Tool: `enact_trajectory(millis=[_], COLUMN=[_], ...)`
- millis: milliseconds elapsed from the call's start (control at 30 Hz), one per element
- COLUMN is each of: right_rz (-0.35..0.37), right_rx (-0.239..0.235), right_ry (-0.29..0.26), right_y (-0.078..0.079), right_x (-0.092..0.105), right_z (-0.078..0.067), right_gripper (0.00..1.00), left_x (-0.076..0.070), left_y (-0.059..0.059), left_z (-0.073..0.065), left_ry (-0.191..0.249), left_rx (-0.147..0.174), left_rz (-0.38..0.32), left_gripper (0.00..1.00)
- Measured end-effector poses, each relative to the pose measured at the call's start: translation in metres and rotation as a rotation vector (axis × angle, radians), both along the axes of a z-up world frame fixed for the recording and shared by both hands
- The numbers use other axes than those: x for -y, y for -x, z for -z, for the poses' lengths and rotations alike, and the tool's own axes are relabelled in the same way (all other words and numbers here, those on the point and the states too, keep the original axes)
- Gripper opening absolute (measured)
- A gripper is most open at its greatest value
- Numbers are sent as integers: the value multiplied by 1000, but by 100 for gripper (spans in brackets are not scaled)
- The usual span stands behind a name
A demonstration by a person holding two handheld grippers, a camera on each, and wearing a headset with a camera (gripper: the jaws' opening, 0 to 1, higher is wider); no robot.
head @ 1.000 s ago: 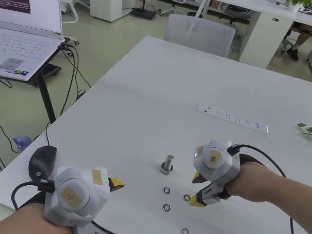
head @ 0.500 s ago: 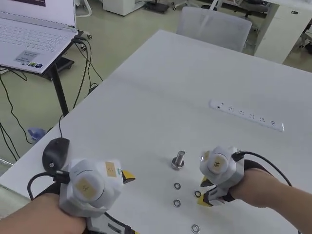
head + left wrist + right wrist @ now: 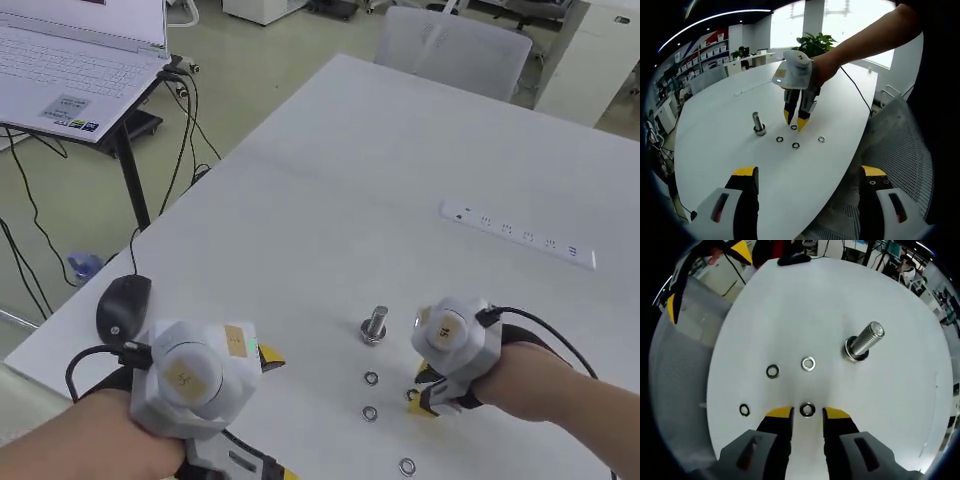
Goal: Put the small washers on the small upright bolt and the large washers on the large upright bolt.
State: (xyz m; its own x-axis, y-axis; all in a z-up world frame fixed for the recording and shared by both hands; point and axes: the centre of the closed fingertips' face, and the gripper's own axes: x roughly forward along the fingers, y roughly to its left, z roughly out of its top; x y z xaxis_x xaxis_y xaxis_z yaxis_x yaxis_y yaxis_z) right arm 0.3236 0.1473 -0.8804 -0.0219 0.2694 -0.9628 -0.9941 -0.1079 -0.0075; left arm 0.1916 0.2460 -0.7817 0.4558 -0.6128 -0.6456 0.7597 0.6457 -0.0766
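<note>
The right gripper [image 3: 416, 392] is being brought down and slightly in toward the upright bolt [image 3: 375, 325]. A second ago its tips were being held above the tabletop [image 3: 330, 200], just to the side of the nearest washer [image 3: 807, 409]. That washer is now being straddled: in the right gripper view it is lying between the two yellow tips, with the jaws standing narrowly apart on either side and not touching it. In the head view the same washer, seen clear of the tips a second ago, is now being covered by them.
</note>
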Motion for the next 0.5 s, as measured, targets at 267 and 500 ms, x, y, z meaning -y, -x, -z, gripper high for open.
enact_trajectory(millis=[267,500], right_rz=[25,24], right_rx=[6,6], right_ry=[31,47], right_y=[-2,-1], right_x=[3,3], right_z=[1,0], right_gripper=[15,15], left_x=[-1,-1], left_y=[1,4], left_z=[-1,-1], left_ry=[1,0], left_rx=[-1,-4], left_rz=[2,5], left_gripper=[81,79])
